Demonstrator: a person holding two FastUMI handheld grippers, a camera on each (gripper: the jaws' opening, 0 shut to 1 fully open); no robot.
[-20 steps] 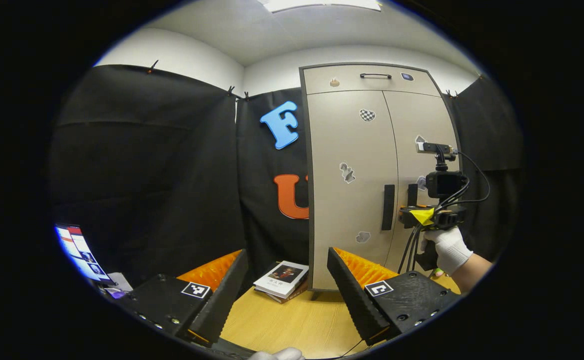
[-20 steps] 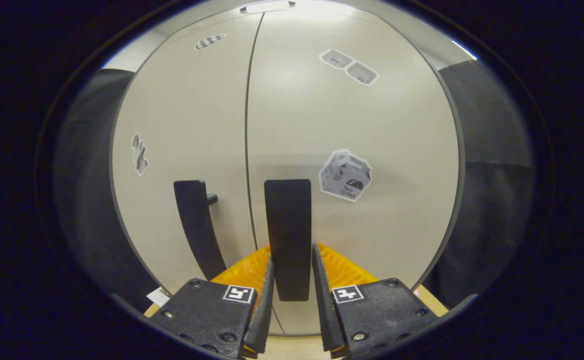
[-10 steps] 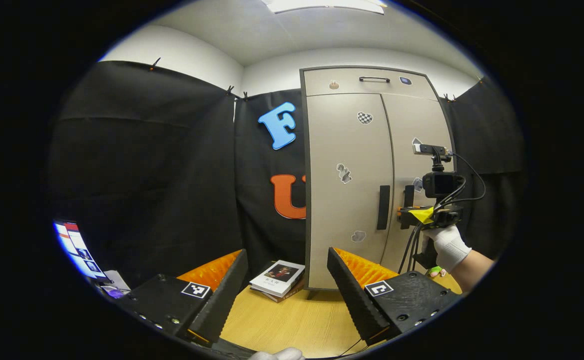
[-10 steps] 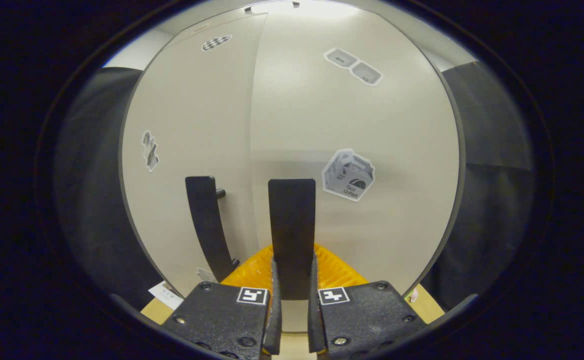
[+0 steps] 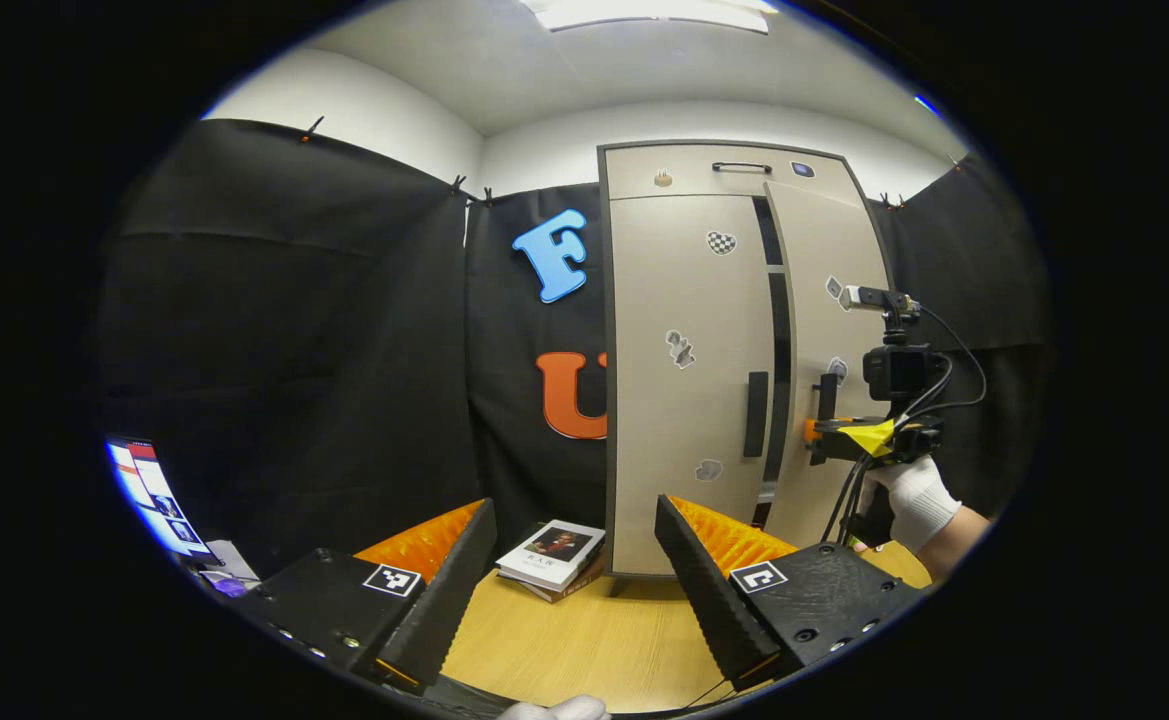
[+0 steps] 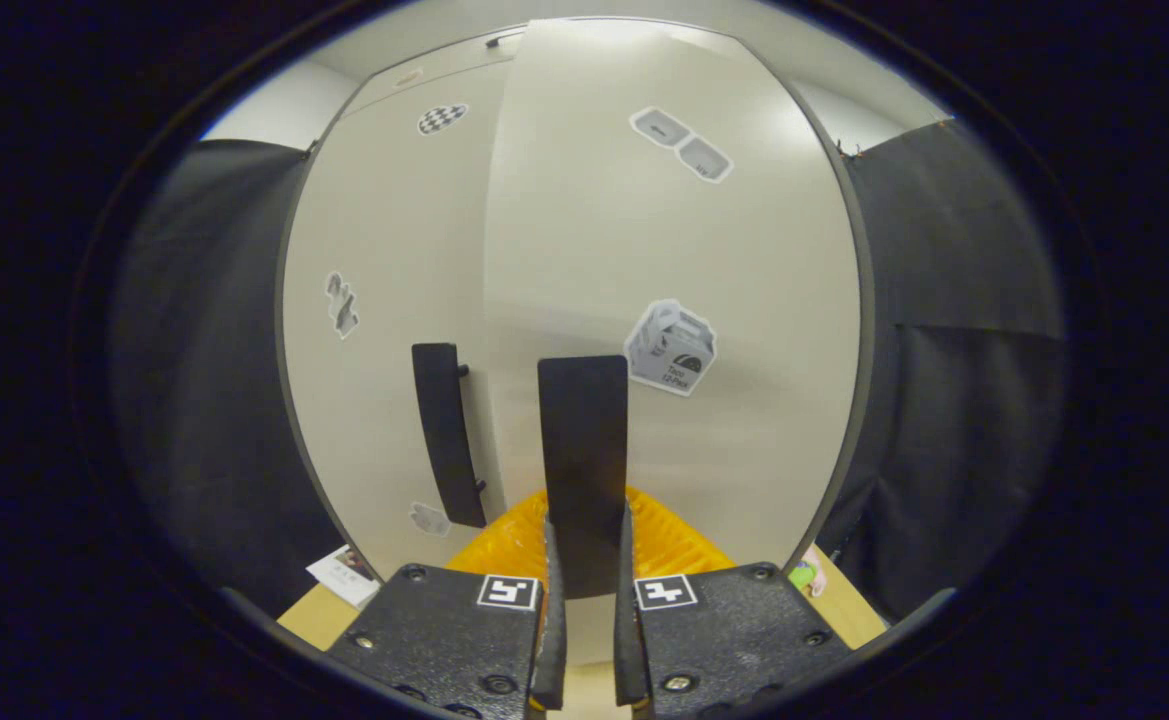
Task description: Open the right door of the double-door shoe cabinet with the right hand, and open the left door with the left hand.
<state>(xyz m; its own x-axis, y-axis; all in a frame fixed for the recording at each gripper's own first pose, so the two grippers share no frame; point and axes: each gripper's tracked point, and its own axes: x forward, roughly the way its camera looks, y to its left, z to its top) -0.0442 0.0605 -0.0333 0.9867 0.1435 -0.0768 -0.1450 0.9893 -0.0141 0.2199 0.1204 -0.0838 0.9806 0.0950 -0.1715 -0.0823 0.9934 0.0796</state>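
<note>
The left tongs (image 5: 574,575) hang low over the desk (image 5: 564,650) with their fingers wide apart, holding nothing, well back from the shoe cabinet (image 5: 734,350). In this left gripper view the cabinet stands on the desk against the booth wall; its right door (image 5: 829,330) has swung out a little, leaving a dark gap beside the left door (image 5: 684,380), which sits flush and closed. The left handle (image 5: 756,414) is untouched. Farther off, a gloved hand (image 5: 909,495) holds the right tongs (image 5: 819,430) at the right handle. A stack of books (image 5: 554,558) lies by the cabinet's foot, left of the likely path and probably no obstacle; a lit screen (image 5: 149,495) sits at the far left.

In the right gripper view, the right tongs (image 6: 586,560) are clamped on the right handle (image 6: 584,450), both fingers pressing its sides. The right door (image 6: 664,300) angles outward from the left door (image 6: 384,330). So, by my reading, the first door is only started and needs a wider swing; the second is still to do.
</note>
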